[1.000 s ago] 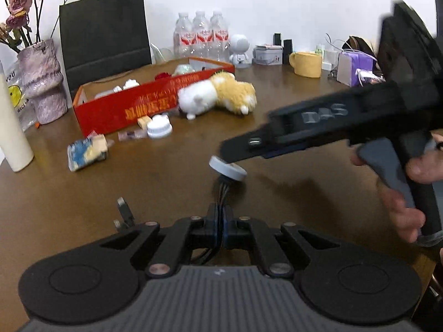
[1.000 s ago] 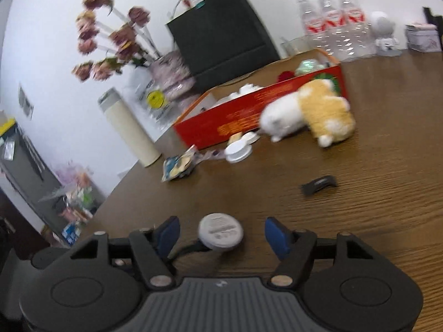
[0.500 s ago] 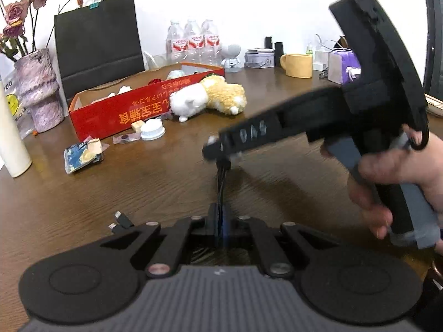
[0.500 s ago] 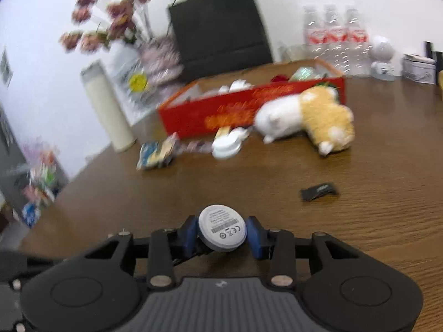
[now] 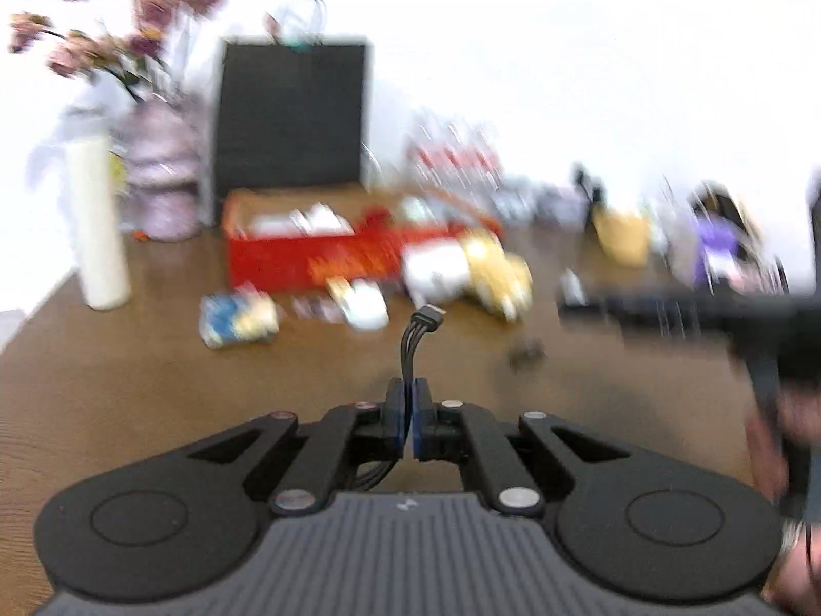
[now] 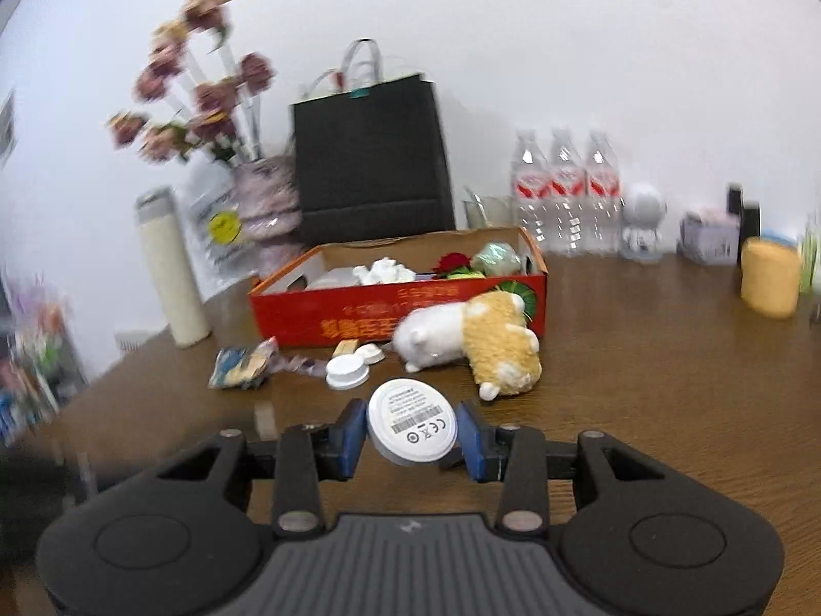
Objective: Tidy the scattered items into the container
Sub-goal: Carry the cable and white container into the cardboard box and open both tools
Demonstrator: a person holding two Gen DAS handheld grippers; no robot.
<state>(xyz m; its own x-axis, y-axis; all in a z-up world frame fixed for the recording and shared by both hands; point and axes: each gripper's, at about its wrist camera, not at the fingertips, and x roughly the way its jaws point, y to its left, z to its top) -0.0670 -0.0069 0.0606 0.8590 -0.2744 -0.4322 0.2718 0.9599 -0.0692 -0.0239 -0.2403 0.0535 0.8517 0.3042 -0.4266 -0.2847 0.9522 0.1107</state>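
Observation:
My left gripper (image 5: 409, 410) is shut on a bundle of thin black cables (image 5: 408, 354) that stands up to a small connector (image 5: 430, 314). My right gripper (image 6: 412, 434) is shut on a round white disc (image 6: 412, 423) with a printed label, held above the table. In the left wrist view the right gripper (image 5: 667, 308) is a dark blur at the right, with a hand (image 5: 790, 436) on its handle. Straight ahead, the red cardboard box (image 6: 287, 303) holds several items. Whether the cables join the disc I cannot tell.
Before the box lie a white and yellow plush toy (image 6: 472, 339), white lids (image 6: 347, 372), a snack packet (image 6: 241, 362) and a small black piece (image 5: 526, 351). A black bag (image 6: 369, 164), flower vase (image 6: 267, 195), cream flask (image 6: 172, 267), water bottles (image 6: 564, 190) and yellow mug (image 6: 769, 277) stand behind.
The right gripper's jaws closed on the white disc and lifted it. Both grippers rose and swung to face the red box. The right gripper moved from over the left one to its right.

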